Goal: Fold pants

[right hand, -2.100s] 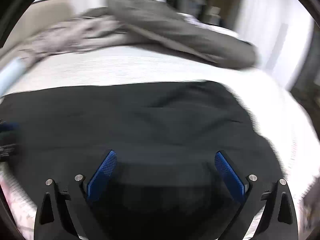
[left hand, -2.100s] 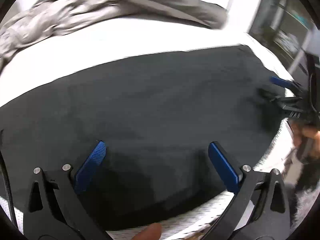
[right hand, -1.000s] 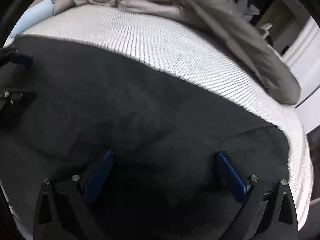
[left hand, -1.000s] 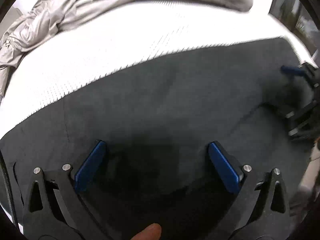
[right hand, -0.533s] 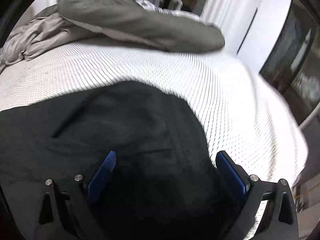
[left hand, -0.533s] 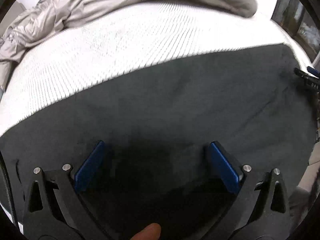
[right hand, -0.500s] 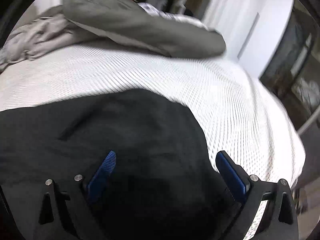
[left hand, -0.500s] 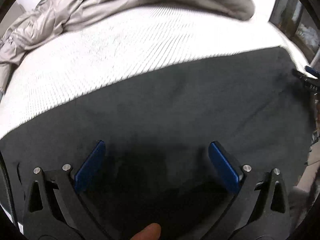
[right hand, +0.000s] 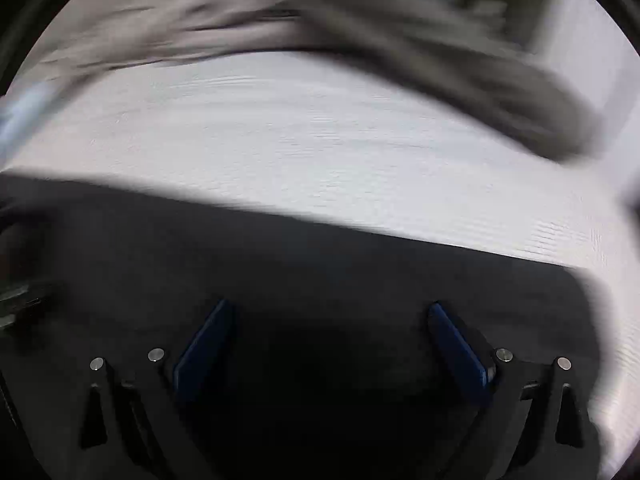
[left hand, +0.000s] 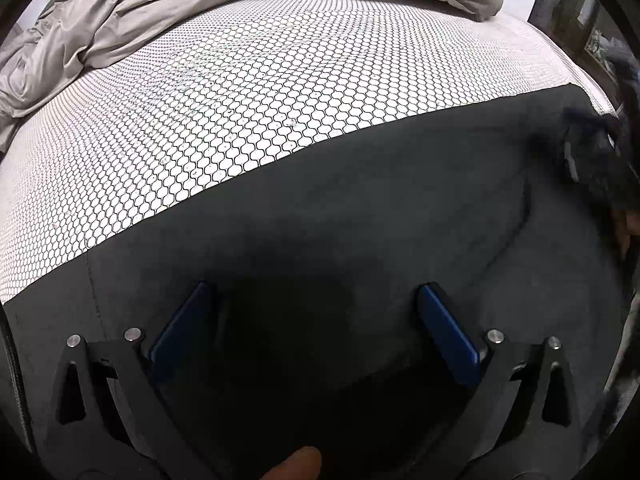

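The pants [left hand: 340, 216] lie flat on the bed [left hand: 240, 92], a dark band running side to side across the near part of the mattress, so their long axis crosses both hand-held grippers' line of sight rather than following it. The far edge of the cloth is a clean straight line against the honeycomb-patterned cover, with a gray duvet [left hand: 132, 12] bunched well beyond it.

The left hand-held gripper [left hand: 314, 328] sits low over the cloth, its blue pads spread wide with nothing between them, and a seam [left hand: 94, 288] runs down just off its left side. From where it looks, the fabric ends at a corner [left hand: 576, 94] far to the right, and the blurred right hand-held gripper [left hand: 588, 148] is right there, clearly the nearer of the two to that end.

The right view is smeared by motion. Its own jaws also stand wide and empty [right hand: 326, 344], poised over the pants [right hand: 320, 264], whose edge drops away to the right.

I'd judge the next fold turns on the ends: each hand-held gripper has cloth directly beneath it and would have to pinch an edge and carry it along the long axis.
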The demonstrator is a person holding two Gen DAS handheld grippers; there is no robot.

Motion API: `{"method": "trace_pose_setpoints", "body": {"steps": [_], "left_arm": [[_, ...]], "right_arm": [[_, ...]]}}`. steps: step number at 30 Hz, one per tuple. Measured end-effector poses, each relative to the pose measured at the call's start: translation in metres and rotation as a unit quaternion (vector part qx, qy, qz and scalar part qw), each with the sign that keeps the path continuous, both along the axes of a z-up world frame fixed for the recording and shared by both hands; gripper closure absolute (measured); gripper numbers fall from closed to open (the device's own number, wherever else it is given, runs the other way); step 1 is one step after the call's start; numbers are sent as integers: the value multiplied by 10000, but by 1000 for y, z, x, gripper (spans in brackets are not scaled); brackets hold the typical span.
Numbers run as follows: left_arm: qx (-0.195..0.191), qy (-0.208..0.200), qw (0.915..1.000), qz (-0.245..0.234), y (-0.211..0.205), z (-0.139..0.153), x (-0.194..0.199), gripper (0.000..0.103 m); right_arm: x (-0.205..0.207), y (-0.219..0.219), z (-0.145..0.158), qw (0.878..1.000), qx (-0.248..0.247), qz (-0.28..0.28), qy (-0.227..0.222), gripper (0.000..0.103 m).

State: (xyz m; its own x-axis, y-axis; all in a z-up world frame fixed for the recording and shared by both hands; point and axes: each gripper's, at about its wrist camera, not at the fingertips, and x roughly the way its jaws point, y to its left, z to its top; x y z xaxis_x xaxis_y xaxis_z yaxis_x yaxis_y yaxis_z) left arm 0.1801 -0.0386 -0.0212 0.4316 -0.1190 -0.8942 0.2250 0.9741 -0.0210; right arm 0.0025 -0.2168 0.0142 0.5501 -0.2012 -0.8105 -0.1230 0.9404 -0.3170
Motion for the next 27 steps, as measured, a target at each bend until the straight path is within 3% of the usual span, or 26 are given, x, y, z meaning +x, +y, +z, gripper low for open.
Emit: {"method": "trace_pose_setpoints", "body": {"steps": [1, 4, 7, 9, 11, 14, 16, 18, 21, 24, 27], "left_arm": [[9, -15, 10000, -21, -1, 1, -1, 0], [30, 9, 10000, -1, -2, 2, -3, 0], [-67, -91, 9997, 216, -8, 17, -5, 1], [-419, -281, 9987, 79, -24, 29, -4, 1], [-466, -255, 9986, -62, -53, 31, 7, 1], [-125, -46, 9998, -145, -94, 15, 32, 0], [-64, -14, 9999, -82, -96, 6, 44, 0], [-135, 9, 9999, -24, -85, 9, 44, 0], [229, -156, 9994, 207, -40, 9, 32, 0], [138, -122, 9969, 766, 44, 7, 21, 0], [277, -120, 9855, 1670, 130, 10, 1, 0]], "right_arm": [[1, -27, 0, 9973, -416, -568, -196, 3], [-12, -74, 6, 9927, -54, -1192, -187, 3], [-34, -62, 28, 9932, -109, -1075, -435, 3], [-59, -50, 53, 9943, 357, -766, -649, 3], [-69, -37, 68, 9933, 849, -482, -619, 3], [-86, -24, 56, 9896, 1414, -19, -280, 3], [-95, -17, 33, 9892, 1458, 49, 121, 3], [-91, -17, 6, 9945, 968, 11, 409, 3], [-103, -15, 9, 9951, 929, 122, 319, 3], [-98, -28, 13, 9944, 997, 147, 320, 3], [-81, -29, 5, 9948, 950, 153, 324, 2]]}}
